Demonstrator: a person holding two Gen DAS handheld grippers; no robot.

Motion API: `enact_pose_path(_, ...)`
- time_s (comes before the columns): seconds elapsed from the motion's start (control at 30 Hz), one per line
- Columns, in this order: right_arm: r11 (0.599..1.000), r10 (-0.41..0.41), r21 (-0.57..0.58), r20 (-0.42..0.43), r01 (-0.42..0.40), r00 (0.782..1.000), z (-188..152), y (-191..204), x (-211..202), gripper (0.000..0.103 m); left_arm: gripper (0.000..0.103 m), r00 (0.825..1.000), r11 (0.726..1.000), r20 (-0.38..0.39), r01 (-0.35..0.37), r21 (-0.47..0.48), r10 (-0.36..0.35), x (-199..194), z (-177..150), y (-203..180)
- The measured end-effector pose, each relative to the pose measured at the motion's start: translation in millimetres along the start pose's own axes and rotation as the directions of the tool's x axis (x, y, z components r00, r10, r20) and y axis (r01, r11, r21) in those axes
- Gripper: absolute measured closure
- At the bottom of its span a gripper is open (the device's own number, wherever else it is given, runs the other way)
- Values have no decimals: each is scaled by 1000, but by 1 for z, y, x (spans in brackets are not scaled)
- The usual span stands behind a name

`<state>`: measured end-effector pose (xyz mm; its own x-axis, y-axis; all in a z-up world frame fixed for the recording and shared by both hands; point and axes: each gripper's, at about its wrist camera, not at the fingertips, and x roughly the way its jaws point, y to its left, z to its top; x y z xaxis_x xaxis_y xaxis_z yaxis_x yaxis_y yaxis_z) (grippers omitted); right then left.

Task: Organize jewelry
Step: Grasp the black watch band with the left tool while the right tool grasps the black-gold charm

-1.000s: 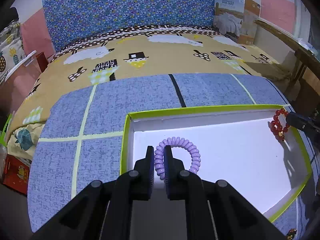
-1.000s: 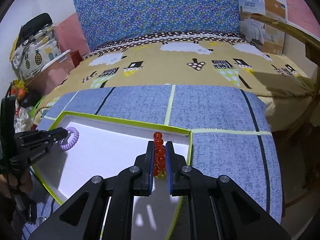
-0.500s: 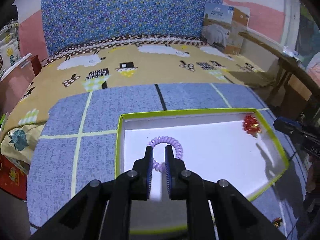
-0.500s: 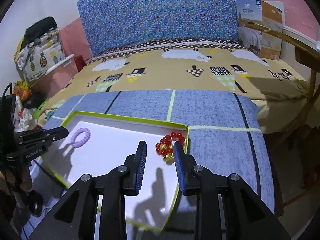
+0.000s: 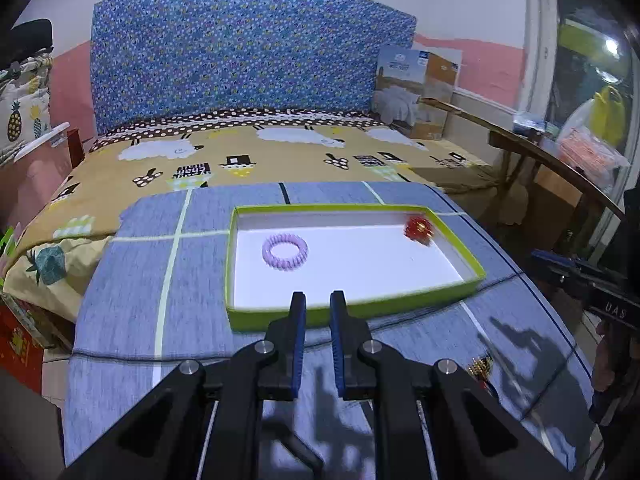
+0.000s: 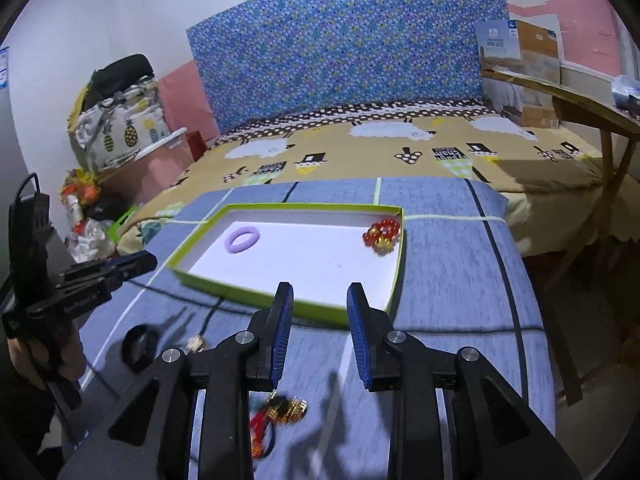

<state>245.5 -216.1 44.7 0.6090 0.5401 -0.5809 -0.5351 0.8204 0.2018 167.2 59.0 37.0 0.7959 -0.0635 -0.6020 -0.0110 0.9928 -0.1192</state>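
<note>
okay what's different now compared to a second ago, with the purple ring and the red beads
Both were let go: the purple coil ring and red bead bracelet now lie loose in the green-rimmed tray. The left gripper and right gripper backed away toward the tray's near edge, empty. The tray stayed put.

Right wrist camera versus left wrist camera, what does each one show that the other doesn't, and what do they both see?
Only the right wrist view shows a black ring, a small gold piece on a dark cord and the pineapple-print bag.

Only the left wrist view shows the cluttered wooden shelf at the window.

Both show the green-rimmed white tray holding the purple spiral hair tie and red bead bracelet, the gold-and-red tasselled ornament on the blue cloth, and both grippers, left and right, open and empty.
</note>
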Motion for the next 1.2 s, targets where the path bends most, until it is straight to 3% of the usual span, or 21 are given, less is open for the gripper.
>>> enact_pose_path(0.3, 1000, -7, -8, 9, 7, 1000, -45, 19, -40, 75, 90, 999, 1000, 43, -6, 19, 5, -45, -42, -12)
enact_pose_path(0.57, 1000, -5, 11, -19, 6, 1000, -76, 30, -49, 75, 90, 999, 999, 46, -24, 45, 21, -66, -73, -20)
enact_pose_path(0.7, 1000, -3, 17, -35, 4, 999, -84, 33, -48, 75, 80, 999, 999, 40, -26, 37, 25, -69, -80, -19)
enact_pose_path(0.93, 1000, -6, 21, -46, 7, 999, -86, 34, -43, 75, 76, 998, 998, 25, -56, 5, 56, -62, -82, -5)
enact_pose_path(1.2, 999, -13, 39, -73, 15, 997, -85, 30, -29, 75, 69, 998, 999, -47, -43, 11, 43, -39, -83, -4)
